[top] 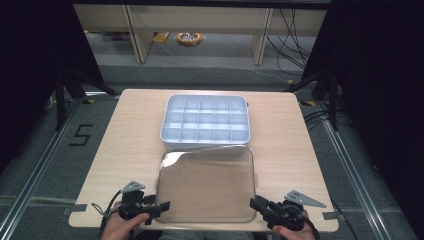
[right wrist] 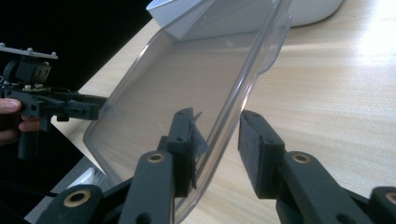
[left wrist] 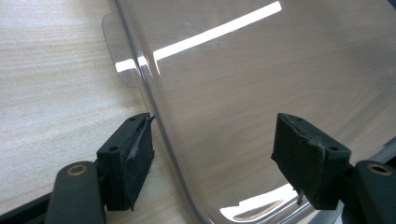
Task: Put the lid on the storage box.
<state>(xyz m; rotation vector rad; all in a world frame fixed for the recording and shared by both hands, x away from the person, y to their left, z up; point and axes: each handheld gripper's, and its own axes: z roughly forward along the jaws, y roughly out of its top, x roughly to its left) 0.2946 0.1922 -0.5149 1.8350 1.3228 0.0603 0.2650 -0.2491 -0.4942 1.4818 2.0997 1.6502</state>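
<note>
Clear lid [top: 206, 184] lies flat on the tabletop [top: 130, 145] at lower centre of the high view, just in front of the white tray [top: 205, 120], whose far rim it almost touches; likely set there so the tray's grid of small square compartments stays open. Left tool [top: 159, 208] sits at the lid's lower left corner, jaws standing wide and straddling the edge; in the left gripper view neither pad [left wrist: 135, 154] presses the plastic, so nothing is held on that side. Right tool [right wrist: 215, 144] straddles the lid's right rim near the lower right corner, jaws narrow, and the inner pad [right wrist: 192, 140] looks to be against the wall; the outer pad shows a sliver of gap, so I judge a grip but not a firm one. Lid is thin, glossy, transparent plastic with rounded corners, a raised rim and a small side tab [right wrist: 275, 44]; it throws bright reflections. Tabletop is pale wood grain, matte. Pads are black, worn, soft-looking.
</note>
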